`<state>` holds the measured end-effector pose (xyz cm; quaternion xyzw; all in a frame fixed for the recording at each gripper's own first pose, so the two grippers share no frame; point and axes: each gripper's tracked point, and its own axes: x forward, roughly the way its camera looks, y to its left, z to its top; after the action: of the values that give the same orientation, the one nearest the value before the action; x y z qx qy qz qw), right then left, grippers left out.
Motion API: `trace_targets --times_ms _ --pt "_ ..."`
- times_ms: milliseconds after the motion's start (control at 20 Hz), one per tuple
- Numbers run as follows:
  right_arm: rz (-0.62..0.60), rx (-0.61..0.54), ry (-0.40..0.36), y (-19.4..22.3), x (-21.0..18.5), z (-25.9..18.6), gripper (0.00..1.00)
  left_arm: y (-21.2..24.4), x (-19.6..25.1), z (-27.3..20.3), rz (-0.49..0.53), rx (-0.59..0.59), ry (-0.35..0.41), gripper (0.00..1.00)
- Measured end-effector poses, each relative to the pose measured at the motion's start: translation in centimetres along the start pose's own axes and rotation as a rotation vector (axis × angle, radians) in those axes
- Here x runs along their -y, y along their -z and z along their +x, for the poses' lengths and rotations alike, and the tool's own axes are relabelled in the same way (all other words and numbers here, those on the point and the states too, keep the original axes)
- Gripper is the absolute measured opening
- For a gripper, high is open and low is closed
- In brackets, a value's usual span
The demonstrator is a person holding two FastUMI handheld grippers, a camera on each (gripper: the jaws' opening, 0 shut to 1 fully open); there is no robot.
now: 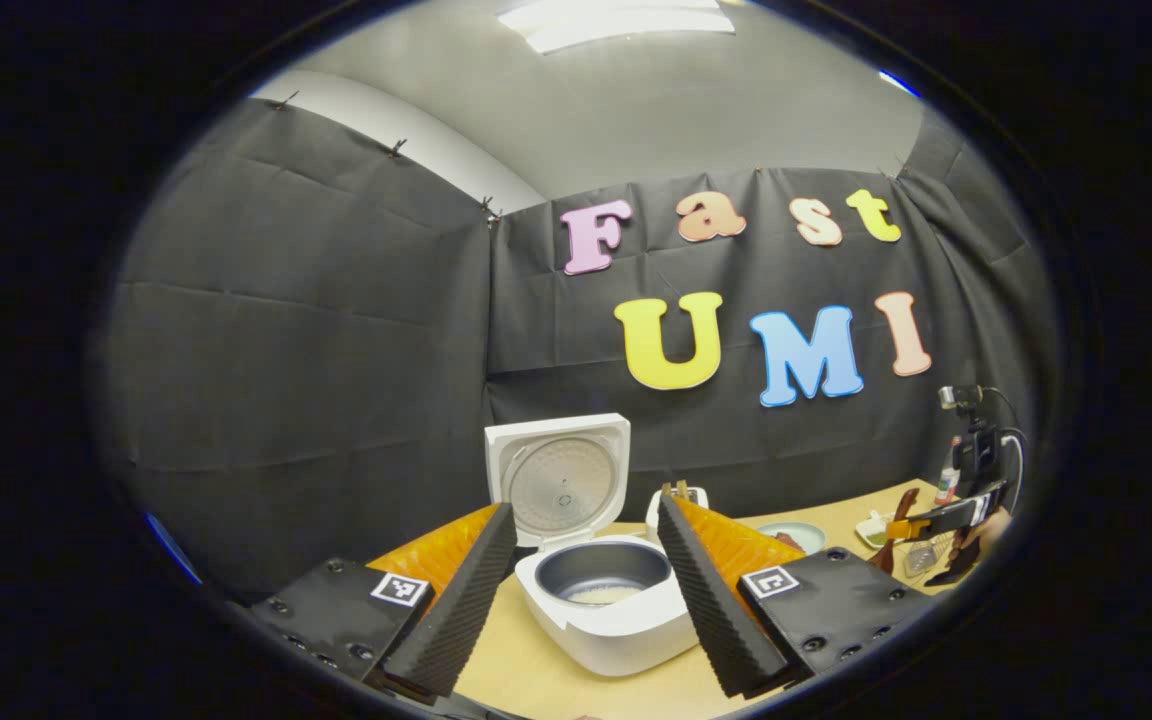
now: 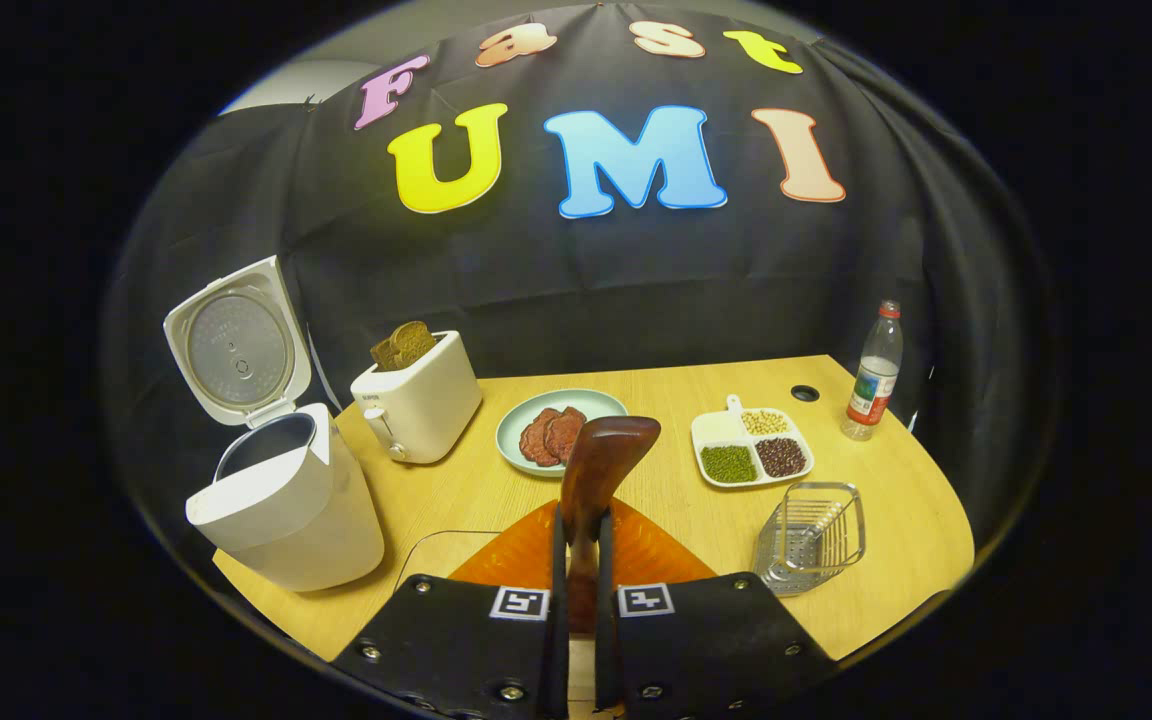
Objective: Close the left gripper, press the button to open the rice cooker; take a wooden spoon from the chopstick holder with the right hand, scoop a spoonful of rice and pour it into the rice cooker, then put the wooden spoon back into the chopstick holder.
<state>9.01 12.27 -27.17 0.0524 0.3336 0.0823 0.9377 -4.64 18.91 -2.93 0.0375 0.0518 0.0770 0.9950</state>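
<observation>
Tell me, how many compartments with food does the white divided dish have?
3. The divided dish holds pale beans at the back, green beans at front left and dark red beans at front right.

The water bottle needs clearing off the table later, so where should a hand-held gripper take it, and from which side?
Grip the water bottle around its straight body below the cap, coming in level from the table's open front. It stands upright near the far right corner, with the wall cloth close behind it.

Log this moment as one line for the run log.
rice cooker: lid open | right gripper: shut on wooden spoon | left gripper: open | chopstick holder: spoon out
</observation>
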Motion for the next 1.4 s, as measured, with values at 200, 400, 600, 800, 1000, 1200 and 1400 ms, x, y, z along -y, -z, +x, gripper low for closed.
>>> trace_targets --times_ms 200,400,600,800,1000,1200,1400 --pt "0.018 -0.022 -0.012 2.1 -1.8 1.1 0.11 0.4 -1.4 0.2 0.01 -0.007 0.003 0.98" --pt "0.009 -0.031 -0.018 3.4 -3.4 1.4 0.11 0.8 -2.7 0.2 0.013 -0.012 0.004 0.98" --pt "0.031 -0.023 -0.037 3.8 -4.9 1.1 0.11 1.2 -3.1 0.5 -0.002 -0.019 0.008 0.98" --pt "0.116 -0.031 -0.08 4.3 -6.4 0.6 0.11 1.3 -3.0 0.5 -0.018 -0.017 0.019 0.98" --pt "0.268 -0.057 -0.124 4.6 -6.7 0.3 0.11 1.1 -2.8 0.4 -0.016 -0.013 0.028 1.0" --pt "0.528 -0.093 -0.149 5.0 -4.6 0.3 0.11 1.0 -2.6 0.4 -0.014 -0.01 0.035 0.99" --pt "0.76 -0.107 -0.155 5.9 -1.5 0.1 0.11 0.4 -2.1 0.5 0.004 -0.005 0.051 0.96"
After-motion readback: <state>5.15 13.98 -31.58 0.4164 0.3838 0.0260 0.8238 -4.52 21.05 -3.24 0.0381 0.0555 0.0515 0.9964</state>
